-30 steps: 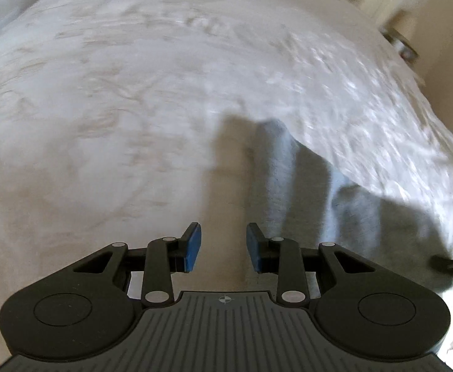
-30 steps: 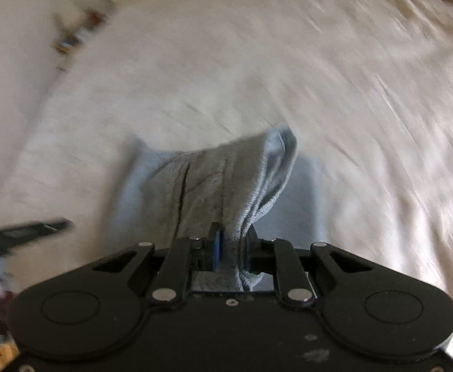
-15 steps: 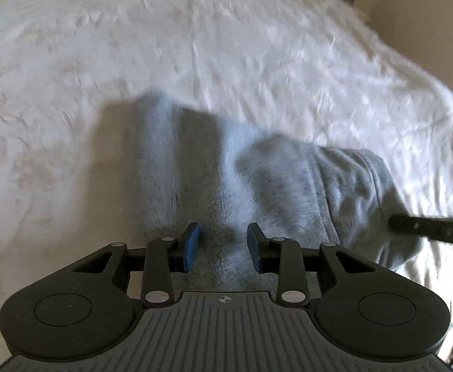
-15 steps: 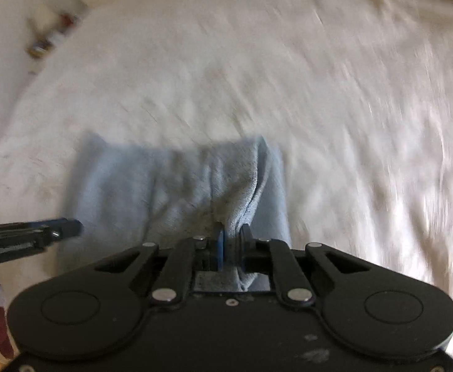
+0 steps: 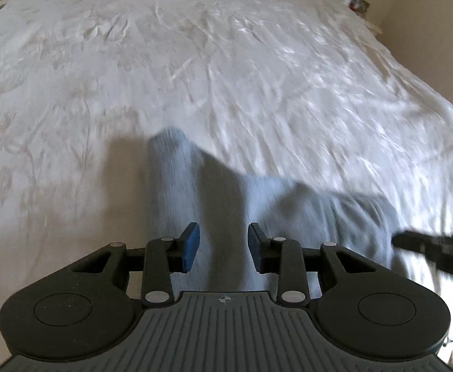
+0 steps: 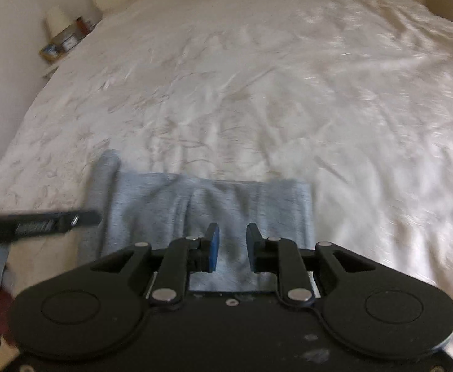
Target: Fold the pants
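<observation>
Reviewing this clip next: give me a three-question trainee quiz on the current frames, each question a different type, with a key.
1. True or false: the right gripper is clamped on the grey pants.
2. The pants lie on: A) a wooden table B) a white bedspread C) a carpet
3. Fill in: the left gripper's fingers are ____.

Key: 1 false; 2 B; 3 open
</observation>
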Motion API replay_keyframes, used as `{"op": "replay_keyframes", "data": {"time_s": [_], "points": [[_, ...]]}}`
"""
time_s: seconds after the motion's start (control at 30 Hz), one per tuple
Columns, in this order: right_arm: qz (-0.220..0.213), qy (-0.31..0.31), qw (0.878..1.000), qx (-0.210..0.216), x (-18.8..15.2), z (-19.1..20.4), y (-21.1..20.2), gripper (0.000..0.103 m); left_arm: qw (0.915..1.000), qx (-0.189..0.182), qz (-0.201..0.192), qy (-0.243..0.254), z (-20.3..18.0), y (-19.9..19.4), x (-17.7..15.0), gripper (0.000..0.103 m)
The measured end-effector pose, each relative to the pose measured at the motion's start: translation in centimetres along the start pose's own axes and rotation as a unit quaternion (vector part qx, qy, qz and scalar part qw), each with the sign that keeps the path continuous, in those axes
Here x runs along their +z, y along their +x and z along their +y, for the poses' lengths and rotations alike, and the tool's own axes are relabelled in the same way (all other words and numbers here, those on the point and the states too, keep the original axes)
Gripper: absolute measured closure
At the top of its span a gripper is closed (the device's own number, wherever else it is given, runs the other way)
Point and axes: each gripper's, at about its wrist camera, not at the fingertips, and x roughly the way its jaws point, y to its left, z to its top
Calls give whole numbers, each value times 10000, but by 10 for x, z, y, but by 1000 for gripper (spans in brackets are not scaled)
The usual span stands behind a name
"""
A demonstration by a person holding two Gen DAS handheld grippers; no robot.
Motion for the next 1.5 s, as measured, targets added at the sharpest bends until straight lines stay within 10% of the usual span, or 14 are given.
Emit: {"op": "replay_keyframes", "data": {"time_s": [0.37, 0.7, 0.9, 1.5], "points": [[754, 2, 9970, -181, 4, -13, 55, 97, 9977, 552, 354, 147, 16, 77, 45, 69], [882, 60, 9960, -105, -2, -26, 58, 96, 9979, 614, 148, 125, 21, 57, 51, 68], [501, -154, 9986, -111, -5, -16, 32, 56, 9991, 379, -53, 199, 10, 9, 22, 61], [688, -138, 9953, -672, -75, -21, 10, 39, 9928, 73, 600, 1034, -36, -7, -90, 32]]}}
